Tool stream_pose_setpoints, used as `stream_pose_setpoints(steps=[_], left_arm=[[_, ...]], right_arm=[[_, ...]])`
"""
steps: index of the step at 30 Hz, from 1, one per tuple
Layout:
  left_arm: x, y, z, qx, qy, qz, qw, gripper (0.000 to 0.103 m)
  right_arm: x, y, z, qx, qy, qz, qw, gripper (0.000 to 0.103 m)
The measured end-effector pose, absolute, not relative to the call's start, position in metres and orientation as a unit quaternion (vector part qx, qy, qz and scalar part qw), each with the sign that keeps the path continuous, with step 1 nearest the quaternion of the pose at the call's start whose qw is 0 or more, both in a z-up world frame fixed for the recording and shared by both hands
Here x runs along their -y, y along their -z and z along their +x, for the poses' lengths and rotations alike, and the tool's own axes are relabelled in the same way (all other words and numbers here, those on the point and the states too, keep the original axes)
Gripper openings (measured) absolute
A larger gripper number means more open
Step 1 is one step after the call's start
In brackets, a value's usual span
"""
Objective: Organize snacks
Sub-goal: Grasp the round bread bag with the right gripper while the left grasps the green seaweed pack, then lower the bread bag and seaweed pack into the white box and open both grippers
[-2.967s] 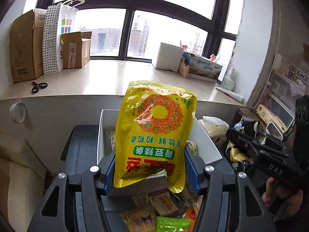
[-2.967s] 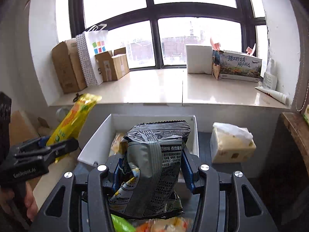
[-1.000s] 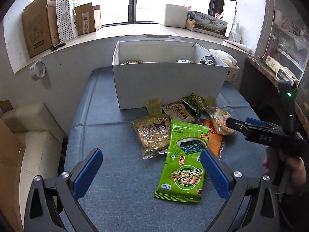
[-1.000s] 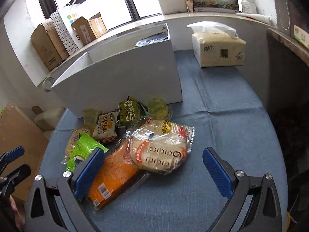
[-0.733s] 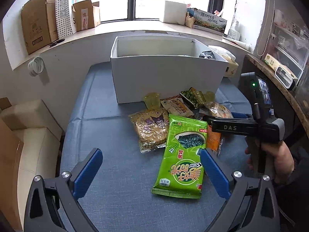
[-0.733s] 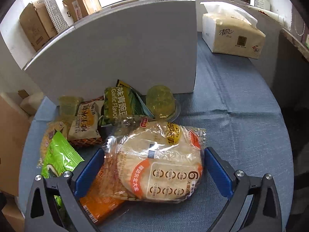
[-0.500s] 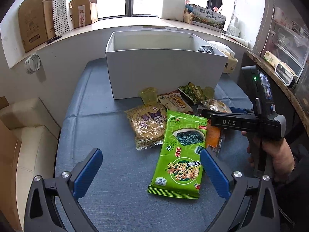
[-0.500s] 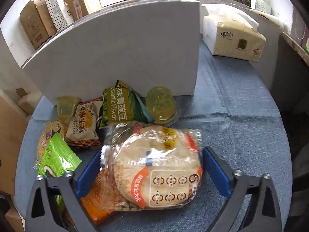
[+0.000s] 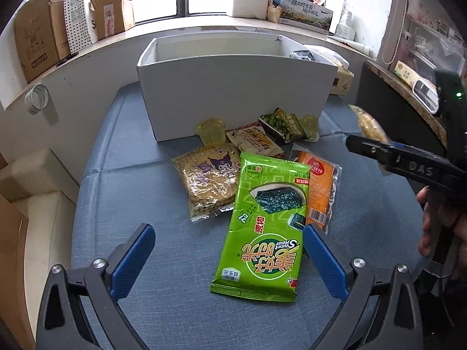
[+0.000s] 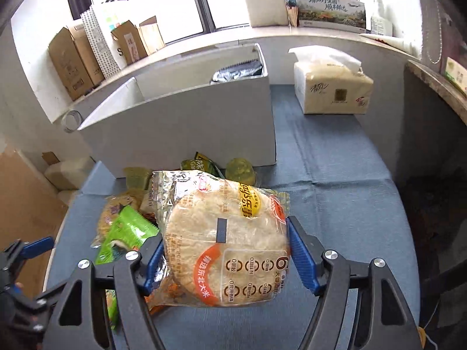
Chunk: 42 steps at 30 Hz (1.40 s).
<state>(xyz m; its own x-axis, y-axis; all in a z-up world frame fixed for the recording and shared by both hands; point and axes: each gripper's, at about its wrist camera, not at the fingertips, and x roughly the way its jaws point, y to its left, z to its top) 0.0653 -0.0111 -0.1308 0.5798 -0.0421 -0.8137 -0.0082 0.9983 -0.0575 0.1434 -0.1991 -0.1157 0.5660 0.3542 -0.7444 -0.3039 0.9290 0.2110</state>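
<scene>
Over on the left, the left gripper [image 9: 227, 258] hangs wide open above the blue cloth [image 9: 125, 192] with nothing between its blue pads, now lined up over the green seaweed packet [image 9: 264, 227] that lies flat just ahead of it; half a second ago it stood a little further back. Beside that packet, the purple-printed snack bag [image 9: 208, 179] and the orange packet [image 9: 319, 186] lie half tucked under it, and a few small packets and two jelly cups sit against the front wall of the white box [image 9: 233, 96], where a dark bag already pokes above the rim. To the right, the real change: the right gripper [image 10: 224, 258] has closed on the rice cracker bag [image 10: 224, 242] and lifted it off the pile, where moments ago its jaws merely straddled it on the cloth. The bag now hangs in the air, pinched at both sides, well short of the box. I'd say that snack goes into the box next, while the left claw looks set to take the seaweed packet.
</scene>
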Motion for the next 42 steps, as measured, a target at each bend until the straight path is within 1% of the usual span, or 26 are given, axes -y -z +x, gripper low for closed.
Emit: stream_pose_setpoints(steps=[6,12,15,16,17,18,19,22,25,34,39,42], left_arm=[[0.03,0.147,0.082,-0.462,0.064,-0.002,0.885,0.103],[0.031,0.165,0.099,-0.489,0.106,-0.023,0.865,0.103],[0.034,0.171,0.104,-0.495,0.107,-0.006,0.862,0.103],[0.036,0.172,0.105,-0.495,0.105,0.003,0.863,0.099],[0.036,0.172,0.104,-0.493,0.104,0.008,0.864,0.087],[0.035,0.17,0.103,-0.488,0.113,-0.001,0.866,0.08],[0.036,0.168,0.103,-0.486,0.116,-0.005,0.866,0.067],[0.034,0.163,0.098,-0.483,0.097,0.009,0.87,0.066],[0.029,0.155,0.092,-0.475,0.098,0.002,0.874,0.066],[0.009,0.104,0.072,-0.422,0.073,-0.025,0.903,0.066],[-0.005,0.063,0.082,-0.384,0.057,-0.042,0.92,0.066],[-0.011,0.042,0.106,-0.373,0.041,-0.045,0.926,0.066]], right_arm=[[0.219,0.096,0.111,-0.412,-0.191,0.041,0.89,0.077],[0.231,0.095,0.098,-0.42,-0.187,0.049,0.887,0.077],[0.235,0.098,0.094,-0.423,-0.186,0.054,0.885,0.077],[0.236,0.098,0.094,-0.422,-0.191,0.057,0.885,0.077],[0.236,0.098,0.093,-0.421,-0.196,0.059,0.884,0.077],[0.235,0.098,0.093,-0.421,-0.197,0.057,0.883,0.077],[0.234,0.098,0.093,-0.422,-0.197,0.054,0.883,0.077],[0.231,0.099,0.093,-0.422,-0.202,0.053,0.882,0.077],[0.226,0.099,0.093,-0.422,-0.209,0.049,0.881,0.077],[0.208,0.098,0.092,-0.421,-0.23,0.037,0.876,0.077],[0.197,0.075,0.104,-0.393,-0.246,0.03,0.886,0.077],[0.187,0.052,0.124,-0.369,-0.252,0.012,0.894,0.077]])
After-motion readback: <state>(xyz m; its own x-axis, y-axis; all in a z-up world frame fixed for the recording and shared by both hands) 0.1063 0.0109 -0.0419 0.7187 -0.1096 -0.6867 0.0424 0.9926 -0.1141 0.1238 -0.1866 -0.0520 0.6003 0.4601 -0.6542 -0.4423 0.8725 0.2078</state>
